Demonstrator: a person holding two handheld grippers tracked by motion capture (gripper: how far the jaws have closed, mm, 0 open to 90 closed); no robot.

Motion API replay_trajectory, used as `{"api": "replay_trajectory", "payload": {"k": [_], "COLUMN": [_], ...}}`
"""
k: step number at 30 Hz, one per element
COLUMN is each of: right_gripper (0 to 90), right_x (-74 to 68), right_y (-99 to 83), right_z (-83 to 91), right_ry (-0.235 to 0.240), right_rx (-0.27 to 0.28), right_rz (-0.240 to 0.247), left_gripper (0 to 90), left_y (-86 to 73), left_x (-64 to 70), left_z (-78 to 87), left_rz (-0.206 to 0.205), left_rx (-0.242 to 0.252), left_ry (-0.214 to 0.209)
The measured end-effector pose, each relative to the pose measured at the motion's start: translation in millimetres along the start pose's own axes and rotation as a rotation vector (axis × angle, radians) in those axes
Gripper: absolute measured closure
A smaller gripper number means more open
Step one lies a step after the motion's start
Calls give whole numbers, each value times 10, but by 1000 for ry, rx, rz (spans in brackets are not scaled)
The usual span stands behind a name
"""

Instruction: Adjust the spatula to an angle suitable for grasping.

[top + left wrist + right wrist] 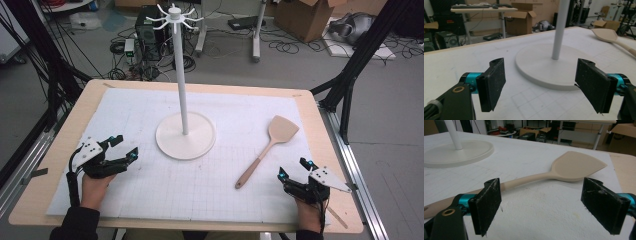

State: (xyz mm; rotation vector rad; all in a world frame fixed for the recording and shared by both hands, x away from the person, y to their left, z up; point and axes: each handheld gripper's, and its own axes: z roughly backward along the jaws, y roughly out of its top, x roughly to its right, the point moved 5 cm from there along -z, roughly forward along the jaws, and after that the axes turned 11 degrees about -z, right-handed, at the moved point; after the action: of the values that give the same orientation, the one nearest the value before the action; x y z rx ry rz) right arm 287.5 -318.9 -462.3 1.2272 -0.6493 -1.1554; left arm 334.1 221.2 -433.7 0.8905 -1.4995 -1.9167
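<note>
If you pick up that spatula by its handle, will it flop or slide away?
The spatula looks like one solid piece, so it probably stays stiff. Its wide blade might make that end dip. It lies flat on the mat, so it likely won't roll.

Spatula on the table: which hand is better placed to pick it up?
Probably the right. The right hand-held gripper is open, just beside the spatula handle. The left hand-held gripper sits across the stand, farther away.

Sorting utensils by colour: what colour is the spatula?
Beige spatula; right gripper view shows it best.
</note>
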Motion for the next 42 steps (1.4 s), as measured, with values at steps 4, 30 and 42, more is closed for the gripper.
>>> {"api": "replay_trajectory", "payload": {"k": [4,30,42], "right_gripper": [160,161,161], "right_x": [7,50,53], "right_y": [2,48,24], "right_z": [2,90,104], "right_ry": [-22,-135,-130], "right_rx": [7,-3,-6], "right_rz": [-11,-28,-31], "left_gripper": [261,298,277], "left_y": [191,482,419], "left_x": [231,1873,2380], "left_z": [-203,-1543,-1902], "left_rz": [54,-11,-82], "left_rx": [0,-178,-310], "left_ry": [-93,-518,-592]}}
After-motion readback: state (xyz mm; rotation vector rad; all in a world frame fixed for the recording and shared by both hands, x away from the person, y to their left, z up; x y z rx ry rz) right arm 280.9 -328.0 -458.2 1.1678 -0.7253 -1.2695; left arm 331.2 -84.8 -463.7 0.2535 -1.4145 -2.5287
